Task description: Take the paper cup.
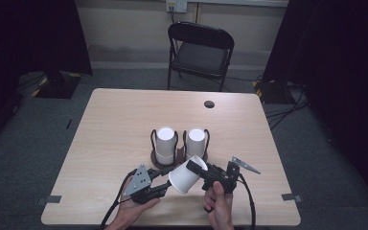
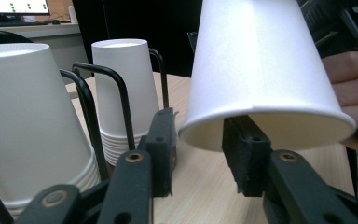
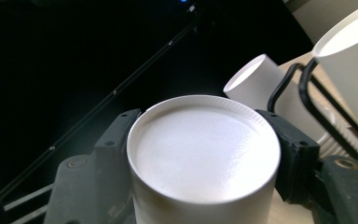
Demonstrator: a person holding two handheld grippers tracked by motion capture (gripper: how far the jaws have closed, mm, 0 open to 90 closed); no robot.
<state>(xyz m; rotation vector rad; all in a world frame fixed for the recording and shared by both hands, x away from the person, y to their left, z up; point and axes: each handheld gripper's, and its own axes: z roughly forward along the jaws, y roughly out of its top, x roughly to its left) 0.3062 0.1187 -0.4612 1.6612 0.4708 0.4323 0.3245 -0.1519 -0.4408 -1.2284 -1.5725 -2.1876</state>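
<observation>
Where carpet spreads, wooden table point(image 1: 115, 124), folding chair point(image 1: 200, 50)

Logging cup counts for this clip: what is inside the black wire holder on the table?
Two stacks of upside-down white paper cups stand side by side in the black wire holder. Nested rims show at each stack's base; the exact count is hidden, and so are the cup interiors.

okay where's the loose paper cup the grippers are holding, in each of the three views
High view: loose paper cup, lower centre, tilted, between both grippers.
Left gripper view: upper right, rim over the fingers.
Right gripper view: bottom centre, base toward camera.
Shared landmark: wire rack of stacked cups.
</observation>
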